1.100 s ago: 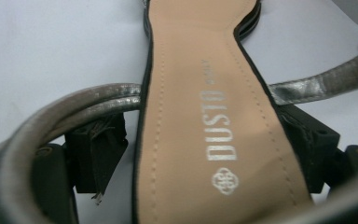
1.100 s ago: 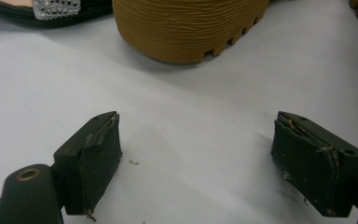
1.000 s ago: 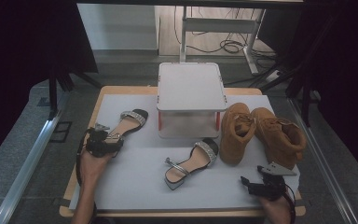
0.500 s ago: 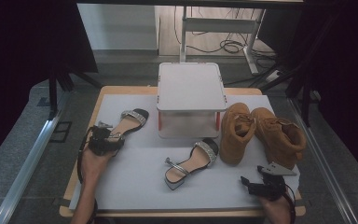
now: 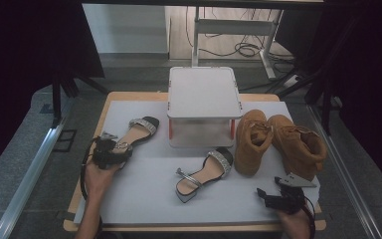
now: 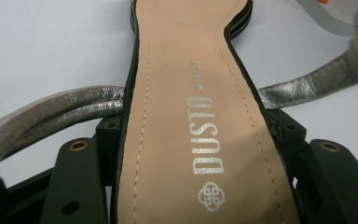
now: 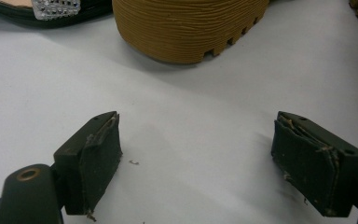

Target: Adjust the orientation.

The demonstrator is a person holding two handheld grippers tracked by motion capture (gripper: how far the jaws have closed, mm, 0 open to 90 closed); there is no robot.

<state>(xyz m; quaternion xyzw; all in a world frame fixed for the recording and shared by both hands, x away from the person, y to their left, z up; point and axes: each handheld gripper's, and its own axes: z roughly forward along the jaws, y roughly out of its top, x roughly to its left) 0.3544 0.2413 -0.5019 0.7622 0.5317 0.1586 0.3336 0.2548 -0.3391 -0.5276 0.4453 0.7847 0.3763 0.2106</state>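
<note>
With your left claw [image 5: 113, 152] just closed across the heel end of the sandal [image 6: 186, 116] on the counter's [image 5: 144, 199] left side, expect a light, stiff sole; avoid the floppy silver straps [image 6: 51, 112]. Your right claw [image 7: 205, 158] rests released, empty.

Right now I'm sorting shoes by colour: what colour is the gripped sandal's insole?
Tan insole, clearest in the left gripper view.

Grey floor [image 5: 25, 164], dark surroundings, desk legs [image 5: 231, 27], floor cables [image 5: 241, 49]
</note>
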